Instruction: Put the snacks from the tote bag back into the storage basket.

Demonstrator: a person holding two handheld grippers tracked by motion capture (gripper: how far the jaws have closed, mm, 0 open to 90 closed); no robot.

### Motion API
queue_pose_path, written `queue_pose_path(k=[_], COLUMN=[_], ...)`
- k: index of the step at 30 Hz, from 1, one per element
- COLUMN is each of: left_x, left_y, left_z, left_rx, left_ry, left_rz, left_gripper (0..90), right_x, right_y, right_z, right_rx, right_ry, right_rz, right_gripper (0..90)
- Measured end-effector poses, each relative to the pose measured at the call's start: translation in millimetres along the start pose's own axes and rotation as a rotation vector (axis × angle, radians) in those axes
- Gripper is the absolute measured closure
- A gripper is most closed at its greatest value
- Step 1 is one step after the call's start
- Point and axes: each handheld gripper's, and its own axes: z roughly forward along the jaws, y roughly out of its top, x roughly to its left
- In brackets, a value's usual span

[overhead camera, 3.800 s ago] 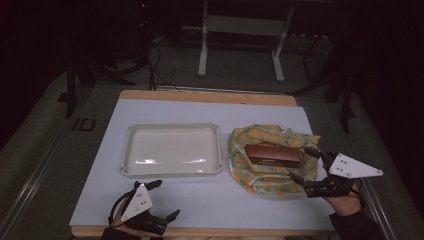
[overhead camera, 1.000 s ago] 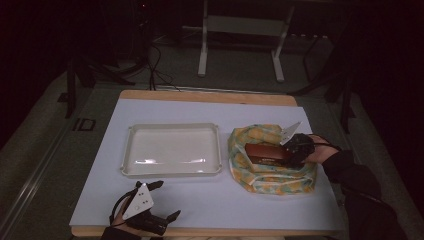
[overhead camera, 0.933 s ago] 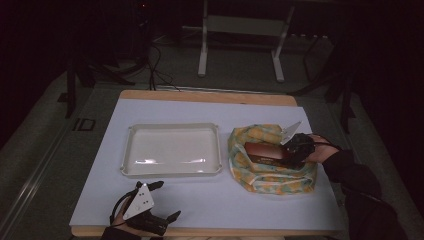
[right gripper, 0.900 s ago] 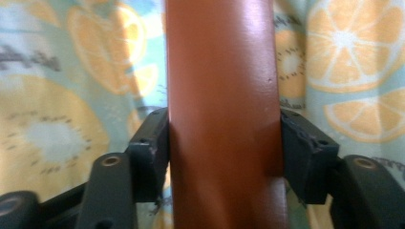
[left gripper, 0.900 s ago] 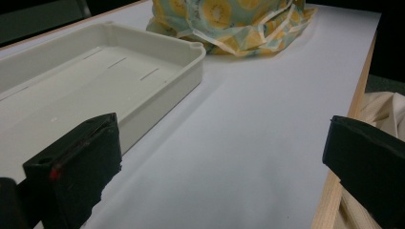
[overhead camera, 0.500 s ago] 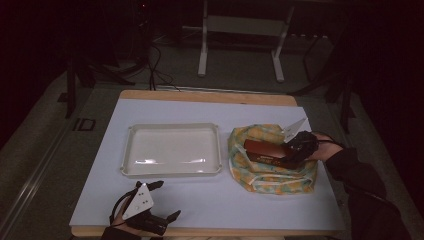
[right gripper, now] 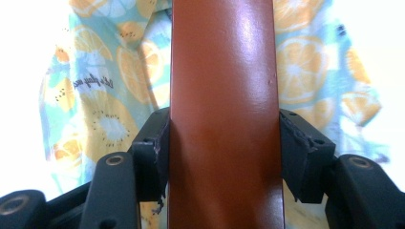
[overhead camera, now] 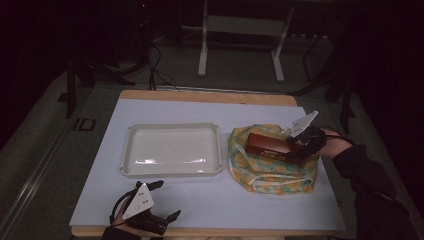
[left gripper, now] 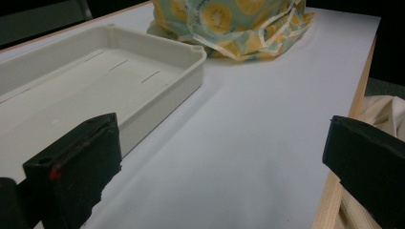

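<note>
A glossy red-brown box (overhead camera: 268, 144) (right gripper: 222, 109) lies on a crumpled fruit-print cloth (overhead camera: 272, 170) (right gripper: 100, 95) at the right of the table. My right gripper (overhead camera: 296, 148) (right gripper: 223, 143) comes in from the right, its jaws pressed against both long sides of the box. A white tray (overhead camera: 171, 149) (left gripper: 95, 81) sits empty in the middle. My left gripper (overhead camera: 160, 201) (left gripper: 215, 171) rests near the table's front edge with its jaws wide apart and nothing between them. The fruit-print cloth (left gripper: 239, 24) lies beyond the tray in the left gripper view.
The table has a pale sheet (overhead camera: 210, 210) on a wooden top, whose front edge (left gripper: 344, 191) runs by my left gripper. Behind the table stand a metal frame (overhead camera: 240, 40), cables and a dark floor.
My right gripper came in from the front right of the table to the box and closed its jaws on it. The left gripper has stayed put.
</note>
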Motion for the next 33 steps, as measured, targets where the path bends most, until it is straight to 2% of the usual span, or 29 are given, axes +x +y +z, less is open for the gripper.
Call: queue_pose_path(k=[8,15,22,30,33], left_x=[-0.3,-0.4,-0.5,-1.6,-1.4], left_y=[0.0,-0.2,-0.2,-0.3,-0.4], left_z=[0.0,-0.4,-0.4,-1.2,-1.8], left_rx=[0.001,0.001,0.001,0.001,0.000], left_ry=[0.000,-0.002,-0.004,-0.015,-0.016], left_rz=[0.002,0.003,0.004,0.011,0.013], left_gripper=[0.0,0.0,0.0,0.0,0.0], right_x=[-3.2,-4.6,-1.4,8.9,13.8], right_y=[9.0,26.5,55.6,94.5,107.0], right_z=[-22.9,-30.4,-33.5,-30.8,-27.4], right_rx=[-0.045,-0.052,-0.055,-0.057,-0.057], right_ry=[-0.026,-0.023,-0.016,0.000,0.005], right_rz=[0.000,-0.030,-0.098,-0.182,-0.226], right_gripper=[42.6,42.7,42.7,42.7,42.7])
